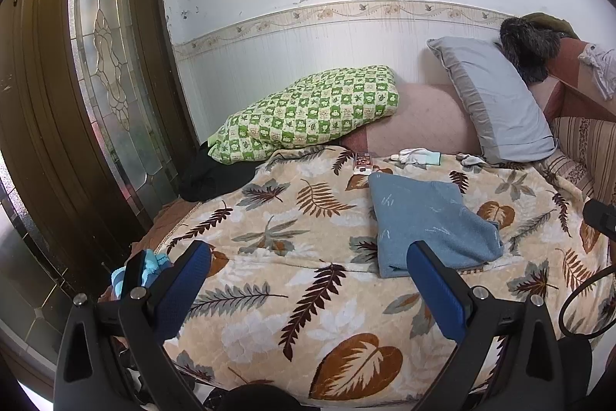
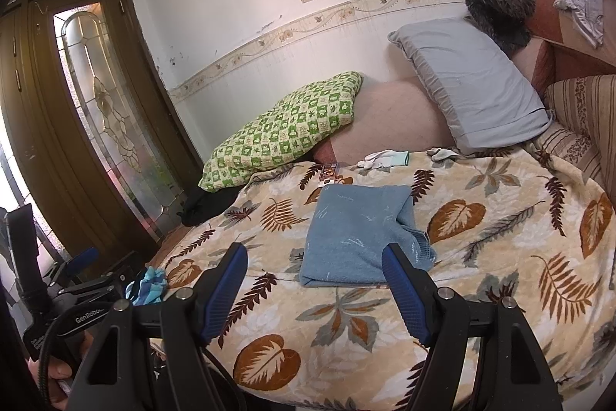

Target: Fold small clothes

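Note:
A blue garment (image 1: pixel 427 222) lies folded into a rough rectangle on the leaf-print blanket (image 1: pixel 288 295); it also shows in the right wrist view (image 2: pixel 358 234). My left gripper (image 1: pixel 312 264) is open and empty, held above the blanket just short of the garment's near-left corner. My right gripper (image 2: pixel 313 264) is open and empty, its fingers straddling the garment's near edge from above. The left gripper shows at the lower left of the right wrist view (image 2: pixel 82 262). A crumpled light blue cloth (image 2: pixel 148 286) lies at the blanket's left edge.
A green checked pillow (image 1: pixel 308 114) and a grey pillow (image 1: pixel 496 99) lean at the wall. White gloves (image 1: pixel 415 156), a small box (image 1: pixel 364 162) and a dark cloth (image 1: pixel 215 176) lie at the far side. A wooden glass door (image 1: pixel 104 64) stands left.

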Available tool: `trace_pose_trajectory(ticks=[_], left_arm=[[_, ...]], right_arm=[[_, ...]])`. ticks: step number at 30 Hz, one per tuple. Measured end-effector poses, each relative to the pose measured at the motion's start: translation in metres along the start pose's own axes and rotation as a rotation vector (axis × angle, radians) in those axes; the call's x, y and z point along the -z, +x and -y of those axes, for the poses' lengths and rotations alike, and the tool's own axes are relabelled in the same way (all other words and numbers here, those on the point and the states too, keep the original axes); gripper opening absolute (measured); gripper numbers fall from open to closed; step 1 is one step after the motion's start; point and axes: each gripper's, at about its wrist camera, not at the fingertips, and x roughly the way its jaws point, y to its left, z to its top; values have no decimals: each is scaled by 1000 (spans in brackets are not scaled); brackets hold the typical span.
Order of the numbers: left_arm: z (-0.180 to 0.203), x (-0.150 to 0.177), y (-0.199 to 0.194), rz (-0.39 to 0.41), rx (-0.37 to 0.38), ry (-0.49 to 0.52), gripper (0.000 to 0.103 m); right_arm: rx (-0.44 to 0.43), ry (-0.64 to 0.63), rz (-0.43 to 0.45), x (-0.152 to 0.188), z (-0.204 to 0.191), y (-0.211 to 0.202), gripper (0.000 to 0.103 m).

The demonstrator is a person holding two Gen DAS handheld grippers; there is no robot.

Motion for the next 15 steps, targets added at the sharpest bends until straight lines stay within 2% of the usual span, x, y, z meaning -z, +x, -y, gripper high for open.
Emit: trace_pose_trajectory(ticks=[15], left_arm=[[-2, 4, 3, -12, 0, -14, 101]], right_arm=[[-5, -6, -17, 5, -2, 7, 75]])
